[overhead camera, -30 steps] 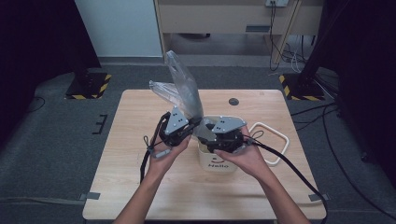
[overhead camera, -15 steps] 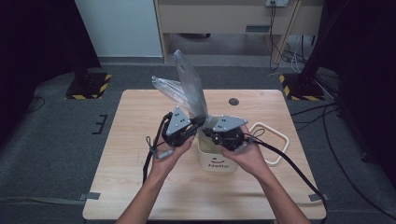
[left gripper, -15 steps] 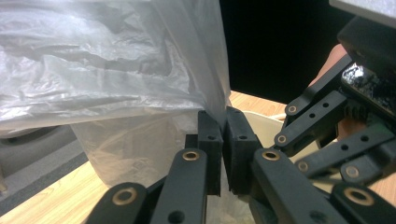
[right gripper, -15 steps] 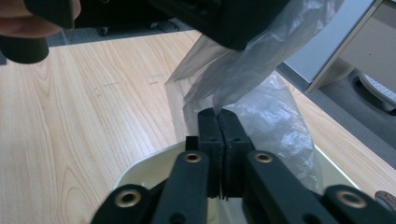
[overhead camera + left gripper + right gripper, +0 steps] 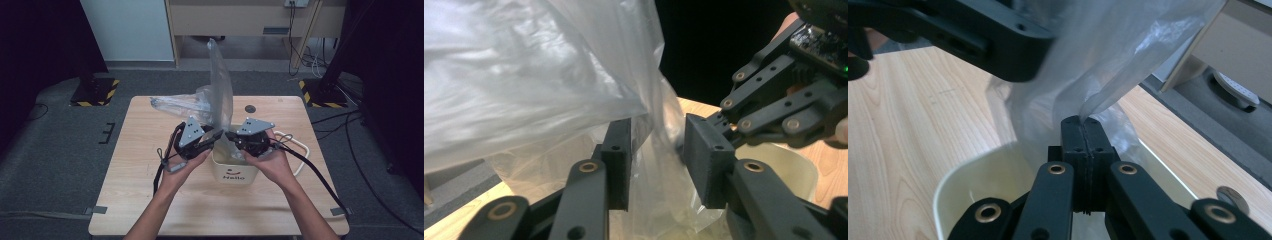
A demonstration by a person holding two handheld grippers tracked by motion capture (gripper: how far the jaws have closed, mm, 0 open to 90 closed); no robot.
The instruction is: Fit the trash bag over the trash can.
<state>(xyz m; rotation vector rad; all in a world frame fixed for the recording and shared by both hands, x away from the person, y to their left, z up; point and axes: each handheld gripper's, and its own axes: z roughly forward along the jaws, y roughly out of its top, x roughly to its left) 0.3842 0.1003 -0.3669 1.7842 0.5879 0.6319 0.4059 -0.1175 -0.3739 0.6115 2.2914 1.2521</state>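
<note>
So there's a clear plastic bag sticking up out of a small cream bin that's sitting upright near the middle of the table. The bag's a crinkly, see-through film, with one tall flap pointing up and away at the far side and another bunched fold spreading out to the left. Its lower end is hanging down inside the bin's open top.

We see a light wooden table standing on dark grey carpet. At eleven o'clock a pale blue-white panel rises, and at twelve to one o'clock a wooden cabinet with cables hanging beside it. Black stands with yellow-black striped bases sit at ten and two o'clock. The room's edges lie in darkness.
</note>
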